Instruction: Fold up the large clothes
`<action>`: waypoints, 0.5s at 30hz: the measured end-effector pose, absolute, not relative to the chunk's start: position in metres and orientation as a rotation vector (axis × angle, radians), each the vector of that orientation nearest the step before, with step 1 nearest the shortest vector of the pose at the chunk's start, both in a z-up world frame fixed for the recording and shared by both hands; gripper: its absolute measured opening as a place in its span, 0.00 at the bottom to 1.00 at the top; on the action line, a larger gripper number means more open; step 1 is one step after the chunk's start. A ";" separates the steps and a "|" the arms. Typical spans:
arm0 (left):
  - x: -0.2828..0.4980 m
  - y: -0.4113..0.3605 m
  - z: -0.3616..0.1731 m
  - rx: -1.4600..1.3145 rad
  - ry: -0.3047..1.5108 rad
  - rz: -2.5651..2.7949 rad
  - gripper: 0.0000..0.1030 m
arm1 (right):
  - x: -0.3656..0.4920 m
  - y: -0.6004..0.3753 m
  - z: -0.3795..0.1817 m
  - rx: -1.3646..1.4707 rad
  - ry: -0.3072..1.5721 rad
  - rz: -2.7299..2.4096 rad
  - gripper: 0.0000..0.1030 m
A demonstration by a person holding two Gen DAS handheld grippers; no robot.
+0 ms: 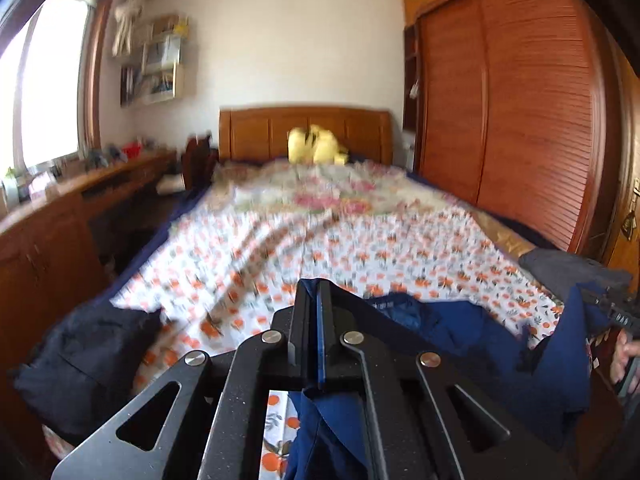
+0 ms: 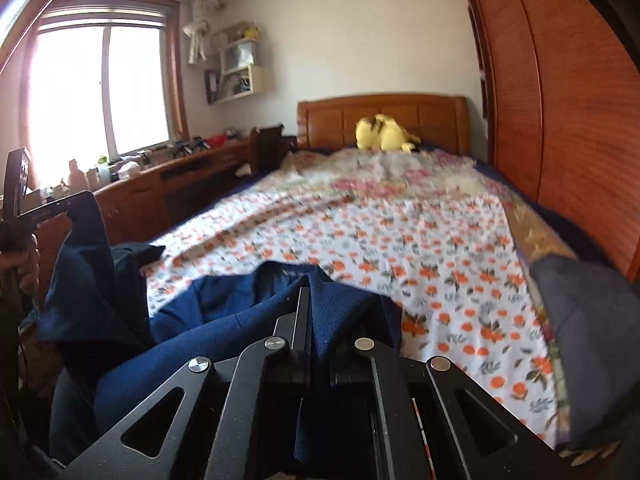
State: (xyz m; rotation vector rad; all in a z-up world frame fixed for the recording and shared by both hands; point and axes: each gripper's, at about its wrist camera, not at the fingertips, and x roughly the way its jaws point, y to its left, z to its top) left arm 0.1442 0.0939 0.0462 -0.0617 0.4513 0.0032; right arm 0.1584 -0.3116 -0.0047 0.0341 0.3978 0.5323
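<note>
Both tongs, left tongs (image 1: 316, 300) and right tongs (image 2: 316, 304), clamp the navy garment (image 2: 248, 332); its label is unreadable.

Two tongs (image 1: 314, 292), one navy garment (image 1: 460, 332), one bed (image 1: 360, 248), one yellow plush toy (image 1: 316, 146).

Blown-out window (image 2: 100, 88) daylight, motion blur, fisheye warping

Bed (image 2: 400, 240): floral sheet (image 1: 320, 248), yellow plush (image 2: 384, 132), navy garment (image 2: 240, 292), dark clothes (image 1: 80, 360).
</note>
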 end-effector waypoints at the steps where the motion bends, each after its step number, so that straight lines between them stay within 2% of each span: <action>1: 0.153 0.095 0.040 -0.065 0.464 0.007 0.03 | 0.168 -0.311 -0.013 0.042 0.416 0.530 0.05; 6: 0.192 0.089 0.017 -0.031 0.495 0.013 0.03 | 0.215 -0.299 -0.017 0.039 0.440 0.492 0.05; 15: 0.245 0.087 0.012 0.020 0.451 0.027 0.03 | 0.273 -0.247 0.018 -0.126 0.399 0.425 0.05</action>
